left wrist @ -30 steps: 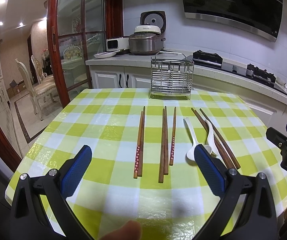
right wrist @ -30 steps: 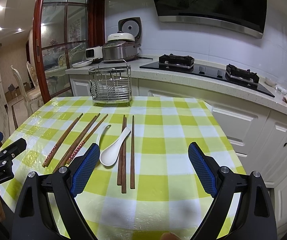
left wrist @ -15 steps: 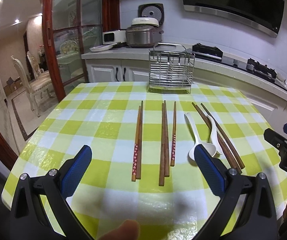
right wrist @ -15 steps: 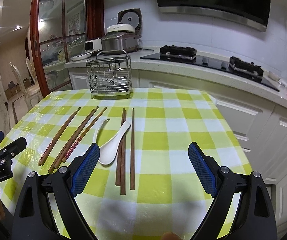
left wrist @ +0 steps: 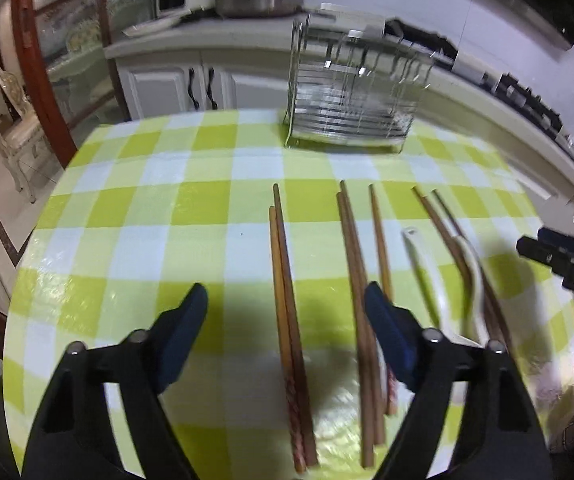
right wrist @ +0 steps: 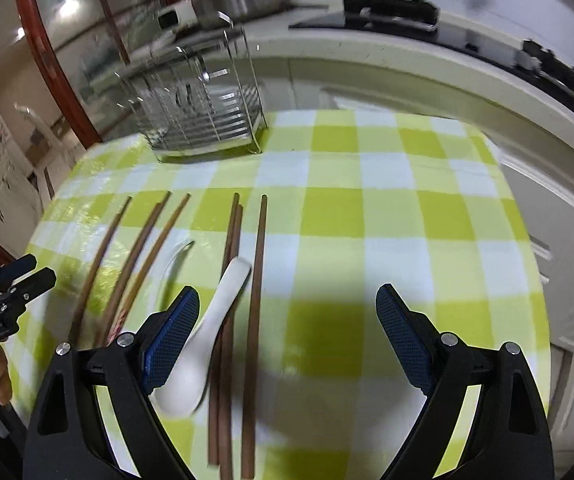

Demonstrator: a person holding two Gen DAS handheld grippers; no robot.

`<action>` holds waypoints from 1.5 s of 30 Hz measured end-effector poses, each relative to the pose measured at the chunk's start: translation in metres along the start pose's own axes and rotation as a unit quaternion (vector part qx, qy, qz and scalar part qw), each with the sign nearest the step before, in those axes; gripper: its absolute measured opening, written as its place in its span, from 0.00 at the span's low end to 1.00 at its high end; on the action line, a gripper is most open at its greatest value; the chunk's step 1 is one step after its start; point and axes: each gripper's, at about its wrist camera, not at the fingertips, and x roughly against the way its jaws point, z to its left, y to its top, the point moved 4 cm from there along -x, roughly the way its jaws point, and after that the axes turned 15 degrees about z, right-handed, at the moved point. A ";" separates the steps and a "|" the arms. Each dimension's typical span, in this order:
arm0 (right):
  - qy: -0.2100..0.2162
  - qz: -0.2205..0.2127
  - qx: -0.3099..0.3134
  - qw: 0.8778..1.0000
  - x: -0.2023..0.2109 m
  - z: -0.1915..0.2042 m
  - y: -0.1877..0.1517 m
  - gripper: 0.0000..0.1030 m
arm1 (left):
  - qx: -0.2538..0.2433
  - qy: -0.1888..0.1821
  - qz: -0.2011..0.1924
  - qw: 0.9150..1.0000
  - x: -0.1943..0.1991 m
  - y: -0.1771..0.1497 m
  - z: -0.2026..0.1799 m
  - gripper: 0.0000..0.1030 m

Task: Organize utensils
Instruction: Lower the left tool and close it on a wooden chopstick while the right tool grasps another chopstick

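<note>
Chopstick pair (left wrist: 289, 304) between spread left claw (left wrist: 287, 320)

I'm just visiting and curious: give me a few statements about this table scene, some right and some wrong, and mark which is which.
1. The left gripper is open, with a pair of chopsticks lying between its fingers. True.
2. The wire rack holds several chopsticks. False: no utensils show in it.
3. A white spoon lies on the table. True.
4. The right gripper is clamped on a spoon. False: it is open and holds nothing.
5. The tablecloth is plain red. False: green and white checks.
</note>
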 end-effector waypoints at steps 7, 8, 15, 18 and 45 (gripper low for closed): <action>-0.007 0.027 0.014 1.000 -0.031 0.005 0.033 0.76 | 0.004 -0.002 0.036 0.999 -0.038 0.032 0.017 0.44; -0.006 0.030 0.012 0.999 -0.035 0.004 0.036 0.74 | 0.004 0.000 0.040 0.999 -0.043 0.036 0.019 0.36; -0.006 0.039 0.006 0.999 -0.050 -0.003 0.043 0.72 | -0.003 0.008 0.048 0.999 -0.062 0.047 0.023 0.30; -0.008 0.038 0.003 0.999 -0.050 -0.007 0.043 0.72 | -0.006 0.009 0.051 0.999 -0.066 0.046 0.021 0.29; 0.016 0.077 0.009 0.997 -0.059 0.000 0.044 0.59 | -0.006 0.017 0.050 0.999 -0.068 0.041 0.023 0.06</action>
